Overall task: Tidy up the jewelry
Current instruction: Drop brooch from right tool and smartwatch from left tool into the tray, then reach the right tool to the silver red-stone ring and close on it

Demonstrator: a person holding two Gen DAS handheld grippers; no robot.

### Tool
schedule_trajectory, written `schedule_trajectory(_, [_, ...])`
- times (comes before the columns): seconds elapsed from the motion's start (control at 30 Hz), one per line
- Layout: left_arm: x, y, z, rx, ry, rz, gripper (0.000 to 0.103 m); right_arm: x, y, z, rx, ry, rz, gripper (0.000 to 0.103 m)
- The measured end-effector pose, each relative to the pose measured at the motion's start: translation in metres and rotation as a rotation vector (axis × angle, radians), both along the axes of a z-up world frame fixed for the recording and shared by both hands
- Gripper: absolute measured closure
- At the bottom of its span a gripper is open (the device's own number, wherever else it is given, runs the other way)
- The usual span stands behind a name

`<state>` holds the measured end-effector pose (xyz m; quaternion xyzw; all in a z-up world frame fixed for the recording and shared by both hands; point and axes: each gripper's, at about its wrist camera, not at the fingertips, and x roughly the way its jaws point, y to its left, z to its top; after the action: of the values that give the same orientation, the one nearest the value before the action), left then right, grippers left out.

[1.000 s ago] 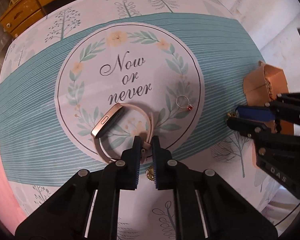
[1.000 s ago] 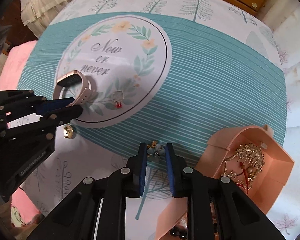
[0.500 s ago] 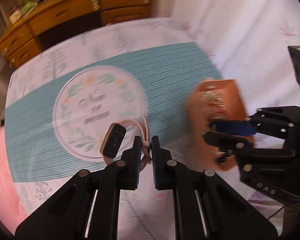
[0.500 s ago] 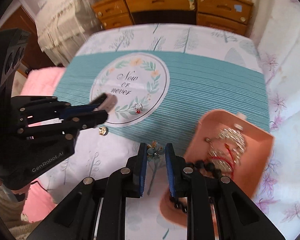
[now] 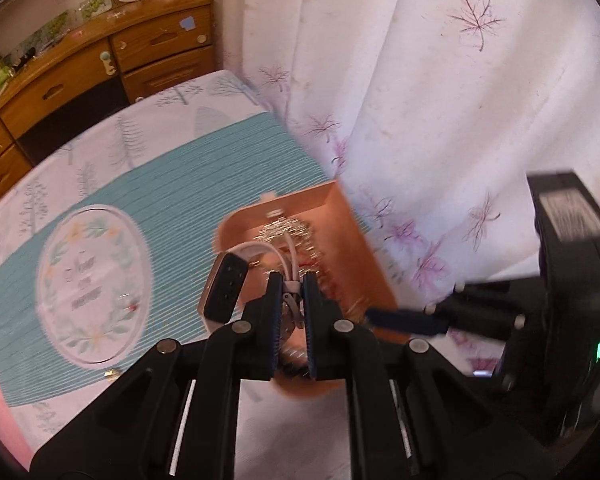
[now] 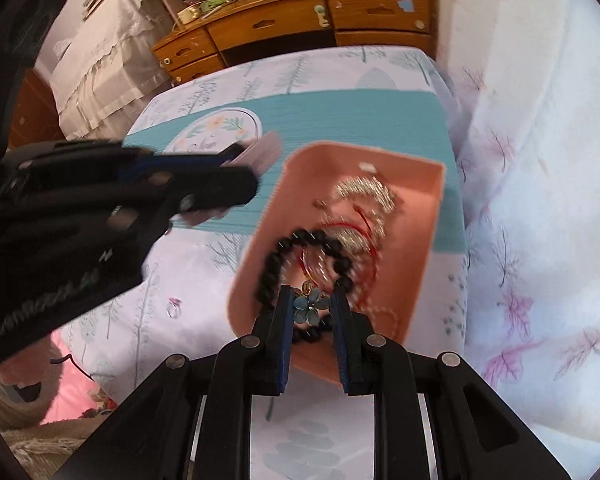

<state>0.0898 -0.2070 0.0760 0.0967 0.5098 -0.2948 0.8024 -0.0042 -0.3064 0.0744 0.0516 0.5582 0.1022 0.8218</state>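
Observation:
My left gripper (image 5: 291,285) is shut on the strap of a pink-banded smartwatch (image 5: 225,291) and holds it above the pink jewelry box (image 5: 364,248). My right gripper (image 6: 311,305) is shut on a blue flower brooch (image 6: 310,307) and holds it over the near end of the same box (image 6: 420,248). The box holds a black bead bracelet (image 6: 274,264), red cord and silver pieces. The left gripper shows in the right wrist view (image 6: 236,156) with the watch, left of the box. The right gripper shows at the right of the left wrist view (image 5: 404,320).
A small ring (image 5: 131,306) lies on the round "Now or never" print (image 5: 92,284) of the teal tablecloth. Another ring (image 6: 175,307) lies on the white cloth left of the box. A gold piece (image 5: 110,374) lies near the front edge. A wooden dresser (image 6: 300,20) stands behind, curtains right.
Both grippers have lifted and swung right to above the pink box. The left one picked the smartwatch off the cloth and carried it over. The right one still holds the flower brooch.

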Motion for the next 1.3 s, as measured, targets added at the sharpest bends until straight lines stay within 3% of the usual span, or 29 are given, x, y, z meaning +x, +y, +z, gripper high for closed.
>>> schedule_trajectory(0.17, [0.002, -0.027, -0.030, 0.010, 0.031, 0.002, 0.095, -0.002, -0.008, -0.021, 0.021, 0.013, -0.015, 0.085])
schedule_trajectory(0.33, [0.000, -0.040, -0.056, 0.072, 0.036, -0.005, 0.095, -0.001, -0.014, -0.033, 0.031, 0.056, -0.024, 0.084])
schedule_trajectory(0.43, [-0.002, -0.041, -0.062, 0.106, 0.021, -0.011, 0.095, 0.001, -0.018, -0.034, 0.039, 0.057, -0.044, 0.072])
schedule_trajectory(0.47, [-0.003, -0.041, -0.063, 0.115, 0.012, -0.016, 0.094, 0.000, -0.019, -0.034, 0.037, 0.046, -0.054, 0.063])
schedule_trajectory(0.53, [-0.006, -0.040, -0.061, 0.108, 0.019, -0.030, 0.093, -0.003, -0.020, -0.031, 0.043, 0.021, -0.066, 0.056])
schedule_trajectory(0.63, [-0.012, -0.036, -0.054, 0.090, 0.019, -0.047, 0.088, -0.004, -0.018, -0.028, 0.046, 0.011, -0.068, 0.056])
schedule_trajectory(0.7, [-0.018, -0.032, -0.049, 0.085, 0.000, -0.047, 0.069, -0.007, -0.015, -0.027, 0.043, 0.008, -0.065, 0.056])
schedule_trajectory(0.8, [-0.026, -0.023, -0.039, 0.057, -0.028, -0.033, 0.055, -0.011, -0.010, -0.022, 0.026, 0.002, -0.058, 0.055])
schedule_trajectory(1.03, [-0.039, 0.009, -0.023, 0.027, -0.060, 0.022, 0.054, -0.022, 0.005, -0.013, -0.004, -0.030, -0.051, 0.055])
schedule_trajectory(1.3, [-0.049, 0.076, -0.028, 0.028, -0.071, 0.177, 0.054, -0.029, 0.027, -0.004, -0.027, -0.055, -0.017, 0.056])
